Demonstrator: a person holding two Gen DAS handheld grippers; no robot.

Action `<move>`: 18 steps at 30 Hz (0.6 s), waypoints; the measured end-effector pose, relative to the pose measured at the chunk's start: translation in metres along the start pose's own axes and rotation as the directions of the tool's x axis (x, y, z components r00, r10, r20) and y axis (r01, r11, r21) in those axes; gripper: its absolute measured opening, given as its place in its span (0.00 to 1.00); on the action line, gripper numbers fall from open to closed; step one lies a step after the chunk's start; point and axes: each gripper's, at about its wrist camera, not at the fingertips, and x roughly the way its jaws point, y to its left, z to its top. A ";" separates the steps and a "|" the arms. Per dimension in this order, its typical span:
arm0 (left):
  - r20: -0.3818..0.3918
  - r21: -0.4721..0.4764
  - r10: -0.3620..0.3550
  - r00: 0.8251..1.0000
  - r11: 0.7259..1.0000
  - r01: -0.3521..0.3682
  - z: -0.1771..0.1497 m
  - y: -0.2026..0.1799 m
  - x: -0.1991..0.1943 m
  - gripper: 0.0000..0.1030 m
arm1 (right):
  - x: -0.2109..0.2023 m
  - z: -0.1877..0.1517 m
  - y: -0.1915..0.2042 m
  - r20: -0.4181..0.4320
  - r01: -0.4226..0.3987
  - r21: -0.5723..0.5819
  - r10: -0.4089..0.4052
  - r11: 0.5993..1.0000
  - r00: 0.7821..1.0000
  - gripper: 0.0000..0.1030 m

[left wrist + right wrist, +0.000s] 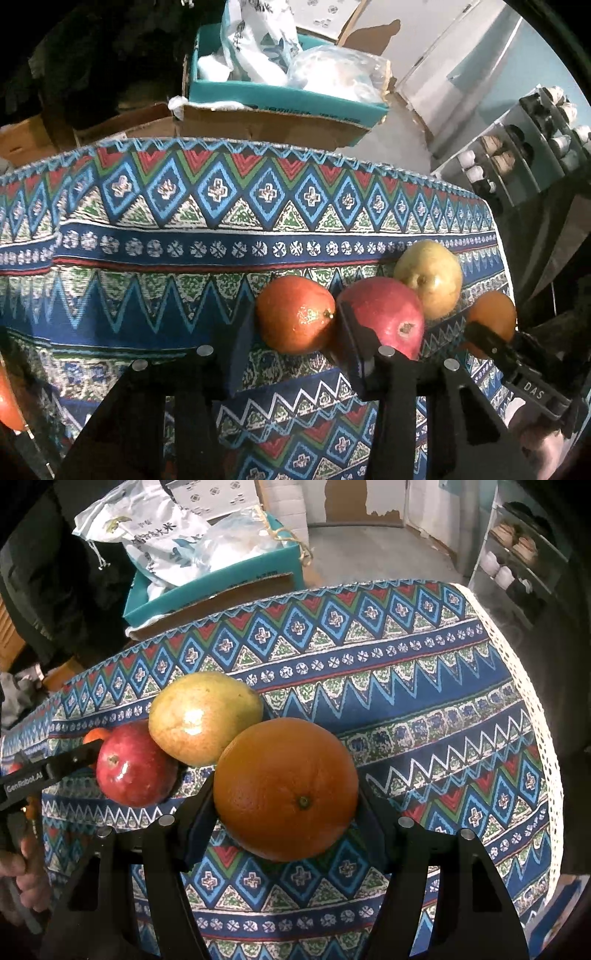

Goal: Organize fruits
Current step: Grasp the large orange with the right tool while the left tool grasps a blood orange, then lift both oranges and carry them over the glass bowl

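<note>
- Patterned tablecloth [147,302] in blue, red, green & white zigzags and diamonds covers the table; a white lace edge shows on its right side in the right wrist view.
- Teal cardboard box [280,99] sits beyond the table's far edge, stuffed w/ white printed bags [255,40] & a clear plastic bag.
- Grey shelf rack [535,147] w/ small white and brown items stands at right, past the table.
- Right gripper [286,812]: fingers clamped on a big orange [284,786], one dark pad on each side of it, navel facing the camera. Whether the orange rests on the cloth or is just above it, can't tell.
- Left gripper [291,332]: fingers apart, w/ a reddish-orange fruit [295,314] between them; the left finger has a gap to the fruit, right finger is close beside it, contact unclear.
- Yellow-green pear [203,716] lies on the cloth behind the others, touching the big orange & the red apple.
- Red apple [384,314] sits between the reddish-orange fruit and the pear, touching both.
- Another red-orange fruit [9,402] is partly visible at the far left edge of the left wrist view.
</note>
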 end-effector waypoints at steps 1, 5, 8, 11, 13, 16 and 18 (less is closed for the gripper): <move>0.008 0.006 0.005 1.000 1.000 -0.005 0.001 0.000 -0.003 0.44 | -0.002 0.000 0.001 0.006 0.001 -0.002 -0.001 1.000 1.000 0.67; 0.047 0.027 0.037 0.998 0.999 -0.038 0.001 -0.001 -0.021 0.44 | -0.010 0.002 0.005 0.037 0.007 -0.012 -0.006 1.000 0.999 0.67; 0.081 0.037 0.062 0.995 0.997 -0.065 0.000 -0.002 -0.036 0.44 | -0.019 0.003 0.010 0.060 0.015 -0.026 -0.013 1.000 0.998 0.67; 0.104 0.049 0.073 0.992 0.996 -0.078 -0.002 -0.003 -0.051 0.44 | -0.030 0.004 0.019 0.092 0.032 -0.055 -0.026 0.998 0.995 0.66; 0.122 0.057 0.085 0.989 0.994 -0.093 -0.004 -0.005 -0.062 0.44 | -0.038 0.005 0.024 0.113 0.042 -0.073 -0.034 0.996 0.993 0.66; 0.142 0.066 0.088 0.986 0.993 -0.099 -0.007 -0.008 -0.075 0.44 | -0.052 0.006 0.034 0.152 0.052 -0.104 -0.036 0.993 0.988 0.66; 0.155 0.069 0.087 0.984 0.993 -0.099 -0.011 -0.011 -0.085 0.44 | -0.060 0.007 0.038 0.171 0.052 -0.114 -0.032 0.992 0.985 0.66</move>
